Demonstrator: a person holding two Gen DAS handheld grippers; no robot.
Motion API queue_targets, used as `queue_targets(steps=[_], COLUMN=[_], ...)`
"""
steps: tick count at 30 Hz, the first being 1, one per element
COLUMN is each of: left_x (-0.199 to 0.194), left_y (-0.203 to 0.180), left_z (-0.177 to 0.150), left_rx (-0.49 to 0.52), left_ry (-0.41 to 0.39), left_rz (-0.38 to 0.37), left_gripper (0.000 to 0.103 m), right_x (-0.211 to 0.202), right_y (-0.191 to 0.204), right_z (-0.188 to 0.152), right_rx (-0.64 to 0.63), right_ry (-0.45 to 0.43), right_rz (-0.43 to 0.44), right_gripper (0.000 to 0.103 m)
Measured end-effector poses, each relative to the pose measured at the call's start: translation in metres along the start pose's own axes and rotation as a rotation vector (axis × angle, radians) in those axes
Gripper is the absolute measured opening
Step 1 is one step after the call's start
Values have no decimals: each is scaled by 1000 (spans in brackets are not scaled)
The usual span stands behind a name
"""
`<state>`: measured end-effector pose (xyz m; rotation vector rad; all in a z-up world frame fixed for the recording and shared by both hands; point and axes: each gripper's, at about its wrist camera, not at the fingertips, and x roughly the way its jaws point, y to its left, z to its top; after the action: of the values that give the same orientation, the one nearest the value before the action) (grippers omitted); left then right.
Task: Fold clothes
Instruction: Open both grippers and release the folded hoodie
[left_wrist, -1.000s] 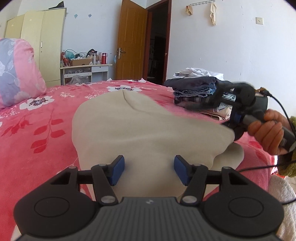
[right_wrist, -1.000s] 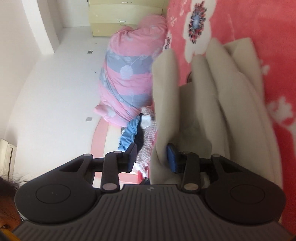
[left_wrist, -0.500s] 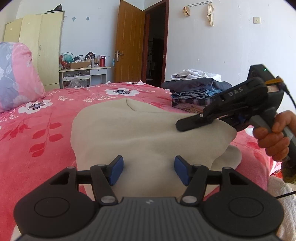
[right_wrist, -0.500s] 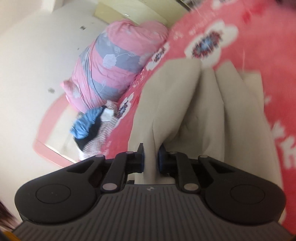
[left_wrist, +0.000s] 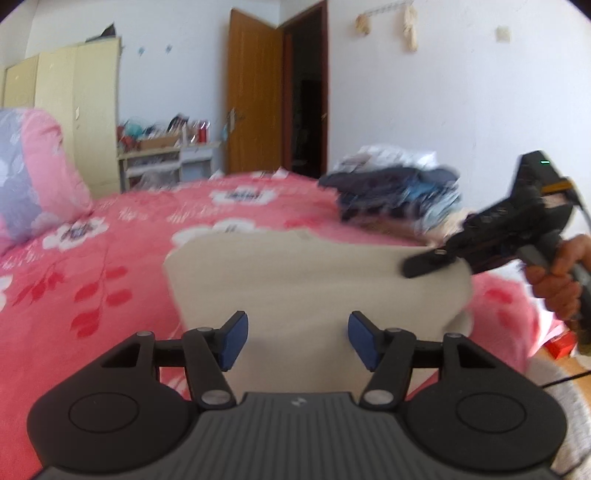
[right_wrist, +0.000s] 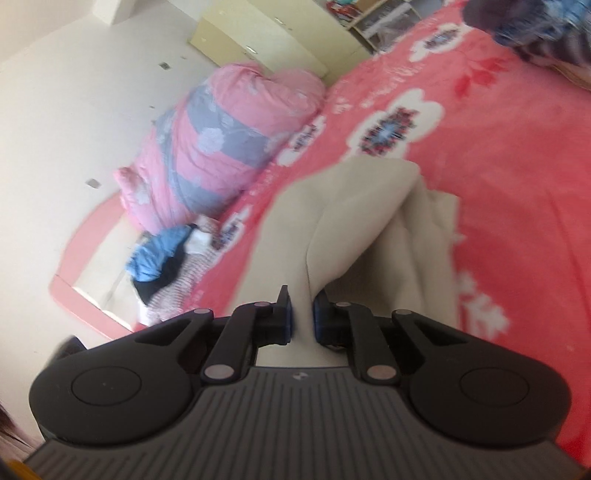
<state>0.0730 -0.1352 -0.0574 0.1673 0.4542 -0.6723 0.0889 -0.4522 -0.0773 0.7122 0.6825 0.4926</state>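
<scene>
1. The right gripper (right_wrist: 302, 317) is clenched on a raised ridge of the beige garment (right_wrist: 354, 221); a second ago its jaws stood apart around that same fold, so the pinch is new.
2. In the left wrist view the right gripper (left_wrist: 424, 264) sits at the garment's (left_wrist: 314, 280) right edge, gripped by the person's hand (left_wrist: 557, 280), and has rolled and lifted since the earlier frames.
3. The left gripper (left_wrist: 297, 338) hangs released over the near edge of the cloth, its blue pads (left_wrist: 232, 338) apart and opening a little more, pressing on nothing.
4. The garment lies spread on the pink floral bedspread (left_wrist: 110, 266), with a stack of folded clothes (left_wrist: 399, 192) beyond it.
5. Judged from this, the edge is secured and a fold across the garment can begin, while the left gripper has yet to take hold.
</scene>
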Motion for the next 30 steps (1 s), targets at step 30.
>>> queue_targets(steps=[30], left_x=[-34], left_y=[54], left_z=[18], left_rx=[-135], left_ry=[-33], left_rz=[56], left_gripper=[48], right_x=[-15], right_y=[20], right_z=[-11], right_rx=[-161], right_ry=[9], right_rz=[-169], right_gripper=[9])
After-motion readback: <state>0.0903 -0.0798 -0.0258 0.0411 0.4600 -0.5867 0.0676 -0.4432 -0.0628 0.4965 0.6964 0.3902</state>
